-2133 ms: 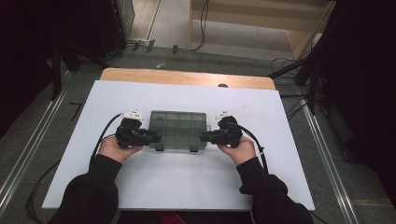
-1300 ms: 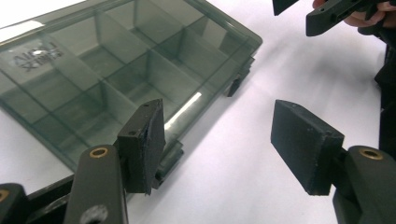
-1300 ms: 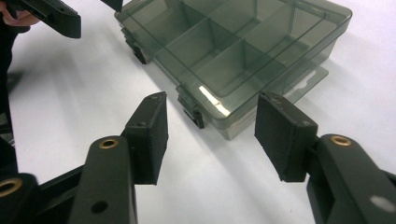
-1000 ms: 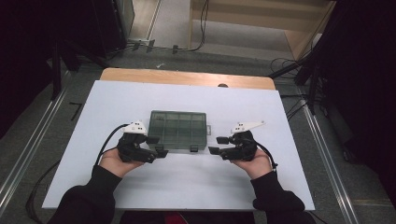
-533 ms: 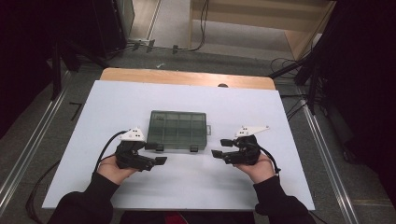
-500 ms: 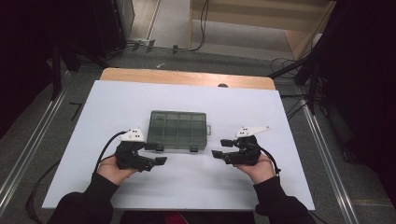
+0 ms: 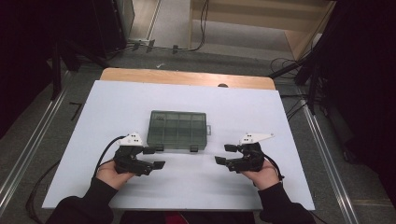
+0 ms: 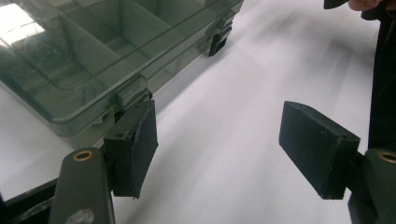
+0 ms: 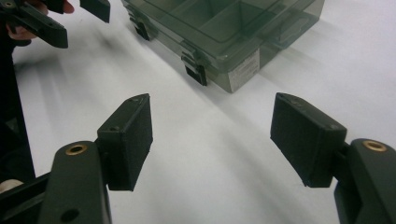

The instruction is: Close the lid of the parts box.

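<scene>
A clear grey-green compartment box (image 7: 177, 131) with its lid down lies flat in the middle of the white table (image 7: 140, 98). Two dark latches sit on its near edge. My left gripper (image 7: 153, 157) rests on the table just off the box's near left corner, jaws open and empty. In the left gripper view the box (image 8: 93, 56) lies ahead of the left gripper (image 8: 219, 149). My right gripper (image 7: 225, 155) sits apart from the box's near right corner, open and empty. The right gripper view has the box (image 9: 224, 32) beyond the right gripper (image 9: 212, 140).
A wooden strip (image 7: 187, 78) runs along the table's far edge. Metal rails and cables line the floor on both sides. Bare white surface surrounds the box on all sides. The person's dark sleeves come in from the bottom edge.
Both grippers have let go of the box's sides and drawn back toward the near edge of the table, opening their jaws. The box stays in place.
</scene>
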A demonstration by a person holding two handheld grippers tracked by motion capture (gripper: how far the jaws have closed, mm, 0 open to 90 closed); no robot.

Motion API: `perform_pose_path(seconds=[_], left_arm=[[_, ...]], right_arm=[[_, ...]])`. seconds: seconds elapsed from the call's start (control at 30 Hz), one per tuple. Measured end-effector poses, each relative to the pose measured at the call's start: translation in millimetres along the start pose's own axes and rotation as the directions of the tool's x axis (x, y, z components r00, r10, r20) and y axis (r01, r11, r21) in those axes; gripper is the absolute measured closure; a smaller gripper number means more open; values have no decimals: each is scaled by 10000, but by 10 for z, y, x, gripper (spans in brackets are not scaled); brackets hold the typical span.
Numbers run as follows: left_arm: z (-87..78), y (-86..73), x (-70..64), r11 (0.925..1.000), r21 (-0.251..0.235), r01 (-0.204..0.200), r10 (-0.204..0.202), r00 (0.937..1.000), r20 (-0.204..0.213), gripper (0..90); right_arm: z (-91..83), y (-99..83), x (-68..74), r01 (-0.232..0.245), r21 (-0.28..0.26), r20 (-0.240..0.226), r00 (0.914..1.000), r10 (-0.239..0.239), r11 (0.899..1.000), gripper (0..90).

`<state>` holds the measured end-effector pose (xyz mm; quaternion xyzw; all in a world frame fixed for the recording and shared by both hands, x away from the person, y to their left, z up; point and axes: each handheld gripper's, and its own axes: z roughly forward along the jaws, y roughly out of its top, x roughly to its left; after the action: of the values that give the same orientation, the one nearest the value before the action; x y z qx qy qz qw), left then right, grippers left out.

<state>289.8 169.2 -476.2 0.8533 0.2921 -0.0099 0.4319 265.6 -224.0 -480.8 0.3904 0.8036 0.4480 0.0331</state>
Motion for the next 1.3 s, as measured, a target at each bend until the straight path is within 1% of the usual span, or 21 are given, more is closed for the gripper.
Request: perform_pose_path(seconds=[0.17, 0.23, 0.3, 0.37, 0.43, 0.63, 0.73, 0.93, 1.07, 1.3], left_arm=[[-14, -50, -15, 10000, 96, 9, -9, 10000, -48, 285], [-19, -73, -23, 9999, 145, -43, 43, 10000, -40, 285], [-26, -96, -29, 9996, 246, -116, 120, 9998, -130, 285], [-36, -117, -30, 9995, 310, -91, 96, 9998, -176, 285], [-49, -135, -25, 9995, 329, -16, 22, 9999, -169, 285], [-99, -189, 1, 9996, 221, 188, -184, 9996, -191, 285], [-120, -212, 5, 9994, 192, 271, -265, 9992, -283, 285], [-153, -242, 14, 9995, 230, 231, -221, 9988, -443, 285], [-179, -262, 22, 9993, 220, 309, -297, 9983, -498, 285], [-235, -303, 54, 9990, 260, 357, -336, 9964, -775, 285]], right_arm=[[-30, -56, 19, -3, 30, -30, 10000, 3, 10000, 282], [-44, -77, 27, 57, 16, 8, 10000, -57, 10000, 282], [-50, -98, 27, 84, -24, 13, 10000, -84, 10000, 280], [-55, -122, 28, 33, 16, -42, 10000, -33, 10000, 275], [-59, -140, 31, 59, 31, -4, 10000, -59, 10000, 271], [-86, -178, 43, 148, 48, 53, 9999, -148, 9999, 271], [-104, -207, 41, 147, 23, 88, 9999, -147, 9999, 271], [-139, -254, 27, 166, 88, 192, 9997, -168, 9998, 271], [-162, -274, 22, 170, 74, 306, 9994, -172, 9998, 271], [-197, -329, -25, 63, 67, 477, 9988, -66, 10000, 271]])
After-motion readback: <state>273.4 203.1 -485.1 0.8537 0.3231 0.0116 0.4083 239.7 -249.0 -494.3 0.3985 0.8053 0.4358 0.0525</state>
